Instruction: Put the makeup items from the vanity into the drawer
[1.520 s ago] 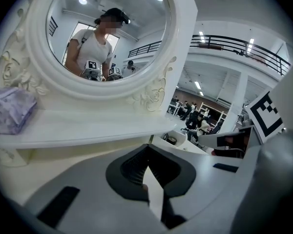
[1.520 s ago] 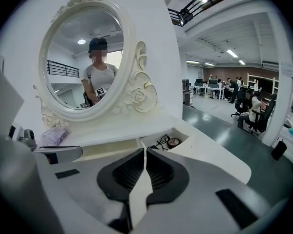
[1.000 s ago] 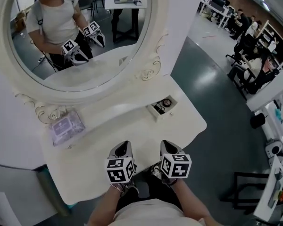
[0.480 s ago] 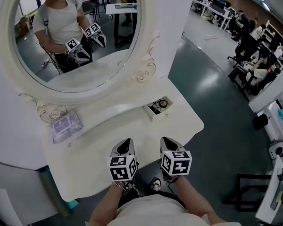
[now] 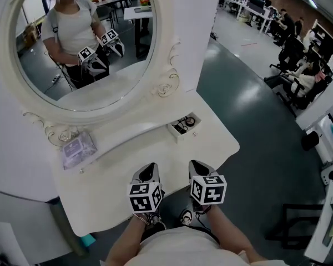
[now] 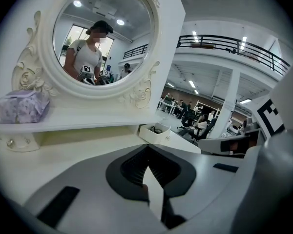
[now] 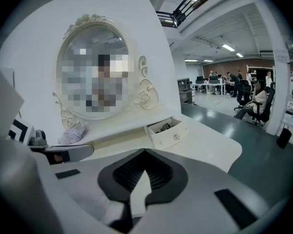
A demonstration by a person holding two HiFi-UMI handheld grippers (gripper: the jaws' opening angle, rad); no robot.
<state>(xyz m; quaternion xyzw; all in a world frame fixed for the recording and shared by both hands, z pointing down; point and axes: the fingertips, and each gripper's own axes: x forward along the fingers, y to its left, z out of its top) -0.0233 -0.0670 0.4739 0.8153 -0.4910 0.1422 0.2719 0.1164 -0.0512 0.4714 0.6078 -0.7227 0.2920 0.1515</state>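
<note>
While both tongs hang over the vanity's near edge, grippers: left gripper (image 5: 149,168) and right gripper (image 5: 195,165) sit side by side, each clenched on nothing.
Vanity top (image 5: 116,173): white and bare, with no loose makeup visible on it.
Drawer (image 5: 186,134): small, pulled open on the raised shelf, far right of the grippers. Dark makeup items (image 5: 184,124) lie inside, too small to identify.
Lavender pack (image 5: 77,147): on the shelf at far left, under the mirror frame.
Progress: seemingly near done. Only the pack is out, and whether it counts I cannot tell. The drawer is not yet shut.
Oval mirror (image 5: 83,43): reflects the person and both grippers.
Room: dark green floor (image 5: 250,110) to the right, with seated people at desks (image 5: 291,43) far right.
</note>
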